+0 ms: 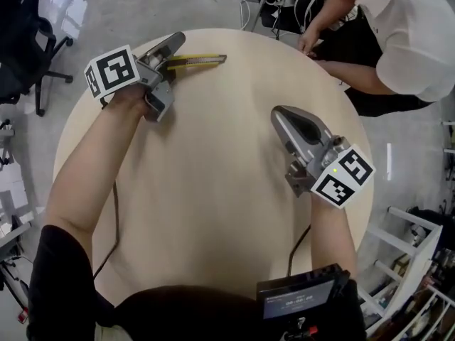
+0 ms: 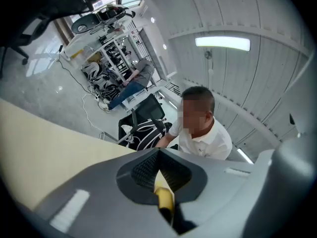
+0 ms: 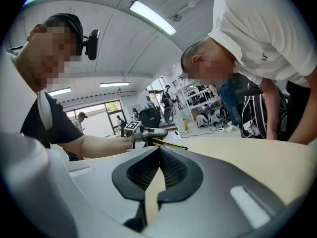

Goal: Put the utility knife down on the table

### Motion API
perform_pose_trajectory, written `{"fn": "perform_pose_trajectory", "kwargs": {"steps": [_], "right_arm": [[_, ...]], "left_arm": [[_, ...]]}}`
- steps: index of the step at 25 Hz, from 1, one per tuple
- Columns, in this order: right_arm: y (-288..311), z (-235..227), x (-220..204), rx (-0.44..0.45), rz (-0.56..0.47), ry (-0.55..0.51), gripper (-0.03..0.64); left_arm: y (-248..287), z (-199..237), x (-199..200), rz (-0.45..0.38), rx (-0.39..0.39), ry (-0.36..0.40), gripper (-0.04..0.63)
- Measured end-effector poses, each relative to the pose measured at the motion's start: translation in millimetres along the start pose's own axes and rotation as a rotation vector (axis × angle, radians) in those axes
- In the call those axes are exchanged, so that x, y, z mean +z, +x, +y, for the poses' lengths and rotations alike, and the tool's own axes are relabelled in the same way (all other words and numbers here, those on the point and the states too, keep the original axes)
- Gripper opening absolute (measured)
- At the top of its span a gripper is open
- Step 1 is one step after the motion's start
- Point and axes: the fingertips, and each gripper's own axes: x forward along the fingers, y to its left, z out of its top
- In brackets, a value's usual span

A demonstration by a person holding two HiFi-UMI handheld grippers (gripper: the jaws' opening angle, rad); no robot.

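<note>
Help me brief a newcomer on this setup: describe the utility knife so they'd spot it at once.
Find the round pale table, then the left gripper at its far left side. The utility knife is the slim yellow bar clamped in its jaws, pointing right in the head view; nothing else there is yellow, and the right gripper is empty.

Nothing legible anywhere. The cube (image 1: 111,71) on the left gripper (image 1: 174,48) bears only square markers (patterns, no letters); small print on the white shirt (image 3: 257,29) beyond the right gripper (image 3: 158,150) blurs out.
</note>
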Motion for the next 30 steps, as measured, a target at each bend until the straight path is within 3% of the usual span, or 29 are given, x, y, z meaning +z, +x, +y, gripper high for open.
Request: {"fn": "perform_pose_trajectory", "kwargs": {"steps": [4,6,8,11,16,21,26,30], "right_arm": [[-0.2,3.7,2.7,0.023,-0.011,-0.005,0.014],[0.3,7.4,6.1,0.033,-0.017,-0.01,0.014],[1.0,10.5,9.5,0.038,-0.021,-0.016,0.014],[1.0,11.0,11.7,0.037,-0.024,-0.018,0.014],[2.3,9.7,8.6,0.04,-0.016,-0.015,0.014],[1.8,9.3,8.1,0.045,-0.021,-0.014,0.014],[1.9,10.3,12.3,0.032,-0.025,-0.02,0.014],[-2.1,11.4,14.8,0.01,-0.035,-0.018,0.014]], "left_arm": [[16.5,-3.0,-0.9,0.046,0.03,0.093,0.004],[21.0,-7.8,3.3,0.068,0.055,0.194,0.214],[22.8,-11.3,8.0,0.084,0.082,0.296,0.351],[21.9,-15.1,13.3,0.085,0.122,0.43,0.408],[14.0,-23.7,33.3,0.005,0.193,0.627,0.41],[6.6,-38.8,39.8,-0.066,0.14,0.635,0.401],[-7.6,-52.0,42.3,-0.099,0.087,0.654,0.253],[-20.1,-53.8,49.2,-0.125,0.09,0.639,0.124]]}}
